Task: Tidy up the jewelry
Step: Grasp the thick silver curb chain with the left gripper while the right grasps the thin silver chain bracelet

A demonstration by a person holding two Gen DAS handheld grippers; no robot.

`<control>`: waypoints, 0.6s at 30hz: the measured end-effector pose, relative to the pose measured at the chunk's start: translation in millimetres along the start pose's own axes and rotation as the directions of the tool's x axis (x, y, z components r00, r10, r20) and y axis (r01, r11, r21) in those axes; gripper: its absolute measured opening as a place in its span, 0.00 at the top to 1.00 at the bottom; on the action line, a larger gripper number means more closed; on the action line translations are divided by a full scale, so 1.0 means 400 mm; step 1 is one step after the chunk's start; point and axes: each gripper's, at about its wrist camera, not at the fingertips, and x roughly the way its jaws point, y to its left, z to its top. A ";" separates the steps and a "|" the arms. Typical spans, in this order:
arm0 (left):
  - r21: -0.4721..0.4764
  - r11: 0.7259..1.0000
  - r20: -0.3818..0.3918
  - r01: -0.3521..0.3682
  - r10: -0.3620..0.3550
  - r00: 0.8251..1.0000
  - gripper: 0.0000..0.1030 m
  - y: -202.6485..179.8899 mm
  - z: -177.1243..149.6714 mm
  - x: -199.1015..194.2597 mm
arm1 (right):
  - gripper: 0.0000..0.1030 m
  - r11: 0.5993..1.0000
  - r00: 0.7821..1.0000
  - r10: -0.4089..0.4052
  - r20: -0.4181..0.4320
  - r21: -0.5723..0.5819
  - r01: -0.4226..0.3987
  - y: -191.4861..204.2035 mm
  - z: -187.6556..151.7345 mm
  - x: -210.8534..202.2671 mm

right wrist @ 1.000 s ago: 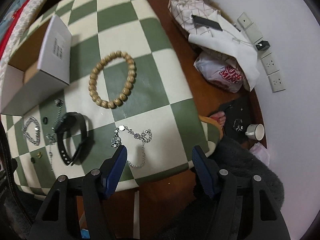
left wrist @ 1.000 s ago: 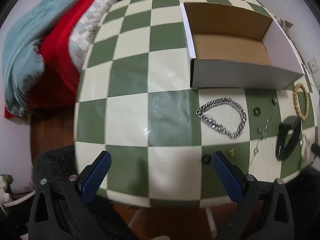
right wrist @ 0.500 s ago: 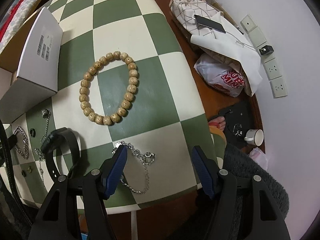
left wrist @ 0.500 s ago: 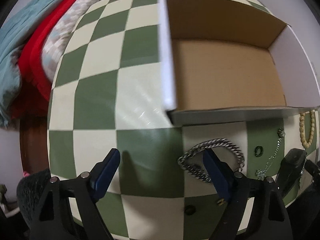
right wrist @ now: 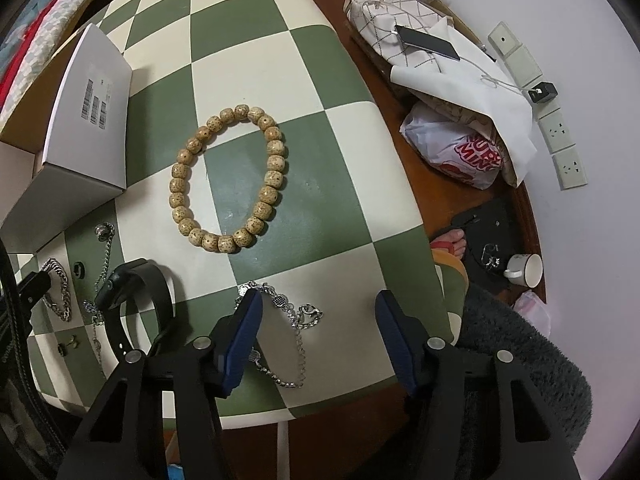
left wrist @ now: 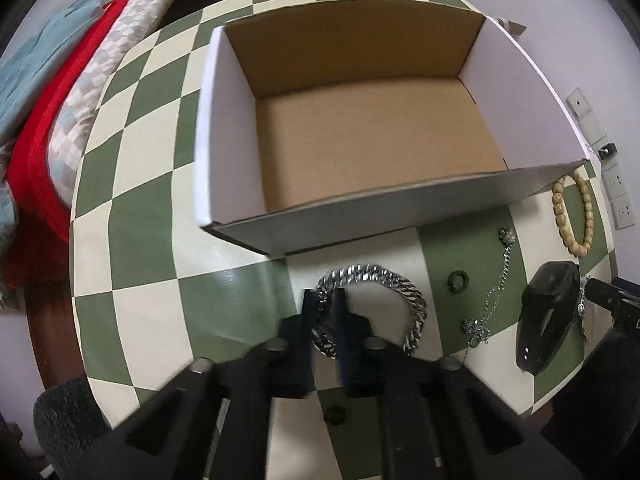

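Task is barely started: the cardboard box (left wrist: 372,128), filling the upper centre of the left wrist view, is showing a bare floor, nothing inside yet. All jewelry is lying on the checkered table (left wrist: 132,264).

The left gripper (left wrist: 325,320) is sitting lower centre of its frame with the jaws drawn nearly together on the left end of the silver curb chain (left wrist: 396,284); it looks like it is pinching the links, though blur makes contact hard to confirm. The chain is lying on the table just below the box's front wall.

The right gripper (right wrist: 318,328) is sitting wide open at lower centre of its frame, holding nothing, with the charm bracelet (right wrist: 288,312) lying on the table between its fingers.

Count, as far as visible:
- 1 box
- 1 silver curb chain
- 1 beaded bracelet (right wrist: 228,180), centre of the right wrist view
- 1 black band (left wrist: 548,316), right side of the left wrist view
- 1 thin chain with pendant (left wrist: 496,288), between curb chain and band
- 1 charm bracelet
- 2 dark rings: one (left wrist: 458,280) right of the curb chain, one (left wrist: 335,414) at bottom centre
- 1 small earring-like piece (right wrist: 68,344), lower left of the right wrist view; too small to identify

So roughly eight pieces are waiting to be boxed, with the curb chain likely going first.
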 end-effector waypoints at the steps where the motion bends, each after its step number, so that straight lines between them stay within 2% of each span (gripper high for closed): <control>1: 0.003 1.000 0.002 -0.013 0.013 1.000 0.96 0.000 -0.005 -0.003 | 0.41 1.000 1.000 0.017 -0.008 0.009 -0.017 -0.003 -0.001 0.000; 10: -0.051 0.998 0.021 -0.035 0.036 0.999 0.98 0.048 -0.042 -0.033 | 0.41 1.000 1.000 0.023 0.006 0.017 -0.023 -0.026 -0.014 -0.024; 15: -0.057 0.997 0.039 -0.041 0.044 0.998 0.99 0.042 -0.049 -0.071 | 0.41 0.997 0.998 0.066 0.003 -0.027 -0.066 0.013 -0.020 -0.018; 18: -0.053 0.998 0.049 -0.043 0.046 0.998 0.99 0.039 -0.054 -0.092 | 0.37 0.996 1.000 0.020 0.010 -0.087 -0.019 0.055 -0.030 -0.008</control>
